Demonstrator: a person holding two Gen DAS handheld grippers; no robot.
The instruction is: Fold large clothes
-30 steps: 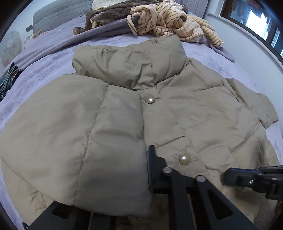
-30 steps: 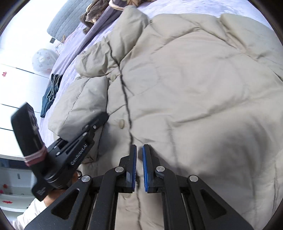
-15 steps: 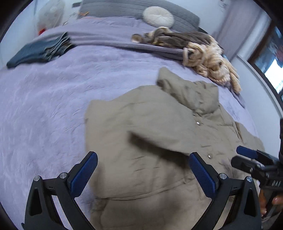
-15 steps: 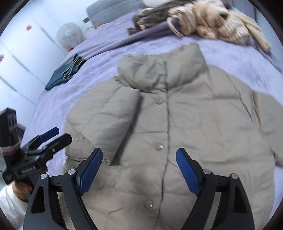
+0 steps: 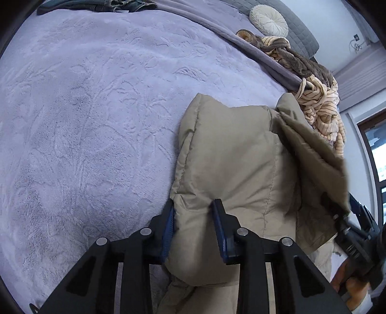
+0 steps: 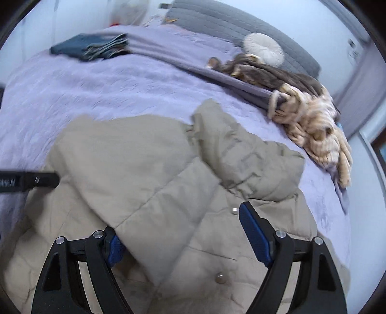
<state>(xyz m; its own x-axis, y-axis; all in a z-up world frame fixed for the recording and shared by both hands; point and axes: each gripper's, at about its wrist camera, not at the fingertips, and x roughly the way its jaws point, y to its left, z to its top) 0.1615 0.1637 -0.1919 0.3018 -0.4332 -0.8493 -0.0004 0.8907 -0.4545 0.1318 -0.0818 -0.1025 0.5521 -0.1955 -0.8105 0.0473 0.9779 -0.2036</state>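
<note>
Left wrist view: the left gripper (image 5: 194, 222) sits at the bottom centre, its blue-padded jaws closed on a thick fold of the khaki quilted puffer jacket (image 5: 231, 157), which fills the centre and right of the frame over the lavender embossed plush bedspread (image 5: 84, 120). Along the top right lies a pile of cream striped knitwear and brown fuzzy fabric (image 5: 313, 96), with a round cream pleated cushion (image 5: 269, 20) above it against a grey quilted headboard (image 5: 299, 31). Folded dark denim (image 5: 96, 4) peeks in at the top left. The right gripper (image 5: 357, 227) shows at the lower right edge, partly hidden behind the jacket's hem.

Right wrist view: the right gripper (image 6: 183, 239) is at the bottom with jaws spread wide; the left pad is tucked under a folded sleeve, the right one hovers above the jacket (image 6: 144, 174) beside a snap button (image 6: 233, 210). Another snap button (image 6: 220, 277) sits lower. The left gripper (image 6: 45, 180) enters at the middle left edge, bearing white lettering too cropped and blurred to read. Denim (image 6: 91, 46), cushion (image 6: 263, 49) and knitwear pile (image 6: 313, 120) line the top.
</note>
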